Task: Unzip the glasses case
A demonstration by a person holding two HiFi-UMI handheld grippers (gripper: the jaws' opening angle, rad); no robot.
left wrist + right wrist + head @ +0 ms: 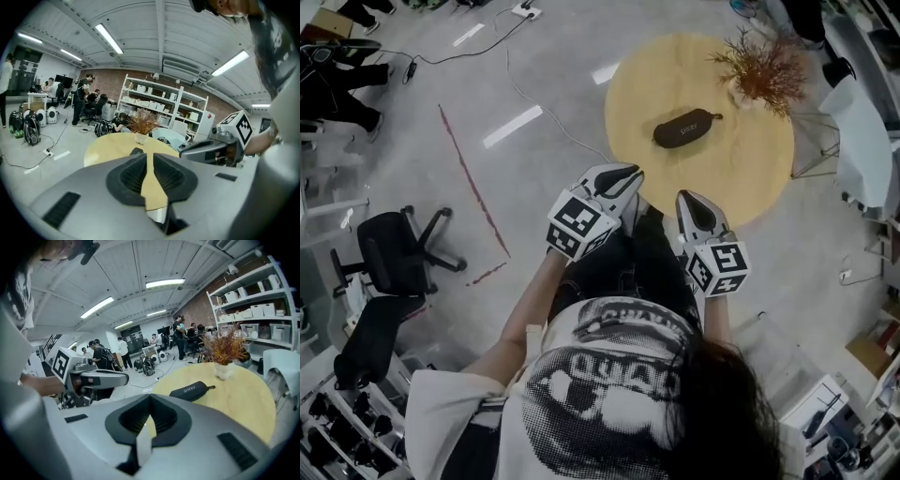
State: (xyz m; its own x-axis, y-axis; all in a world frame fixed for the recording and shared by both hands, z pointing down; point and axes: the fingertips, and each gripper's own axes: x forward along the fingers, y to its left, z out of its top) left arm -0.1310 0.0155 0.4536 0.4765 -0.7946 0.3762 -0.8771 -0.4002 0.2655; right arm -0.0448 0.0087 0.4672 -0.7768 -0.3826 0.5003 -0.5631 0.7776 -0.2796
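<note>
A black zipped glasses case (684,128) lies on the round yellow table (652,75), its zip pull towards the plant. In the right gripper view the case (190,391) sits ahead of the jaws, untouched. The left gripper view shows only a dark edge of the case (136,151) over the jaws. My left gripper (630,172) hovers at the table's near edge, short of the case, with only a thin slit between its jaws and nothing in it. My right gripper (686,197) hangs beside it, shut and empty. Both are apart from the case.
A white vase of dried orange plants (759,70) stands on the table just behind the case. A black office chair (394,253) is on the floor at the left, with cables beyond it. Shelves (262,310) and several people (82,98) fill the room's background.
</note>
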